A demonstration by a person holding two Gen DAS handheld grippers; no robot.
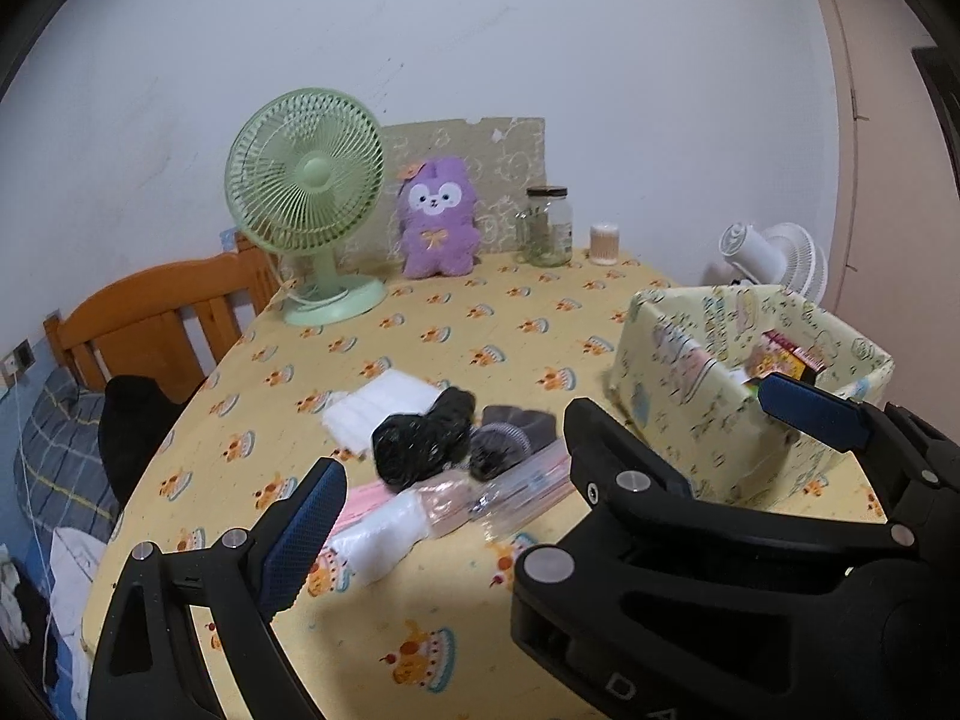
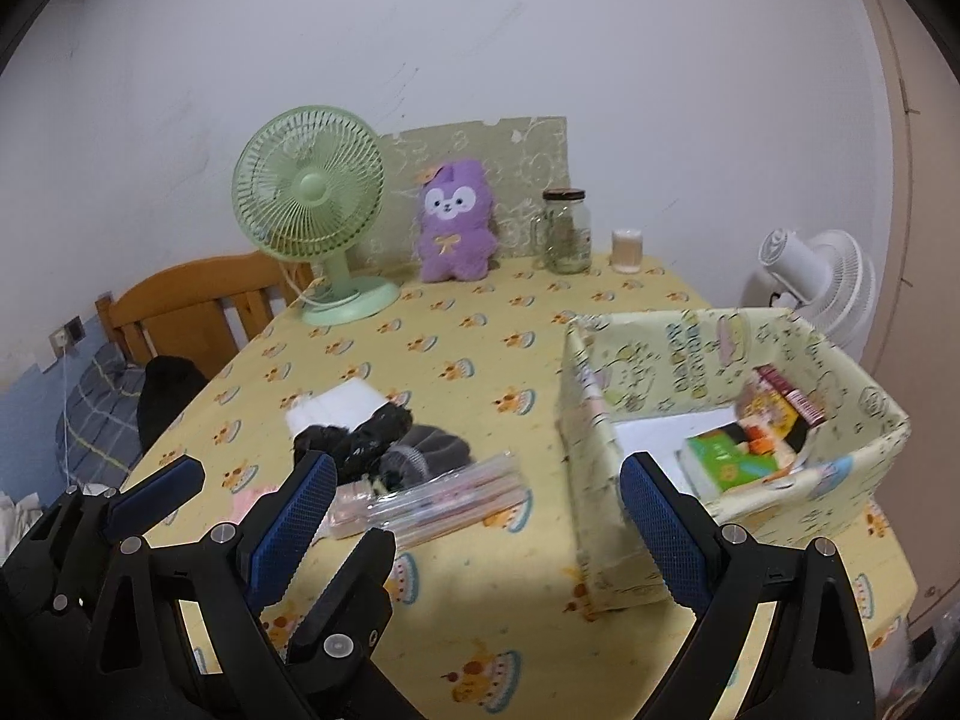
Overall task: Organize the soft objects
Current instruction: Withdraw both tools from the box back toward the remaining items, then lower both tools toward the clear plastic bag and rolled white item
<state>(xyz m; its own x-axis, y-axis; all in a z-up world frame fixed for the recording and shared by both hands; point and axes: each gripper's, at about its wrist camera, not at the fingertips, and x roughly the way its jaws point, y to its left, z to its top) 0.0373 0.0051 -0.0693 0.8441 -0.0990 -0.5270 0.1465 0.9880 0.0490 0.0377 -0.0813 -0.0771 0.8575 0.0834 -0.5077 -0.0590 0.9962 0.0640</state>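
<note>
Storage box [image 2: 750, 354]: partly filled. Soft items [image 1: 420, 444] remain on tabletop [image 1: 480, 324]. Both hand-held grippers [image 1: 540, 462] [image 2: 474, 516]: spread wide, empty.

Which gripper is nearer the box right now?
Right. The right gripper has one finger against the box front wall, the other left of it. The left gripper sits farther left, over the clear packets.
</note>
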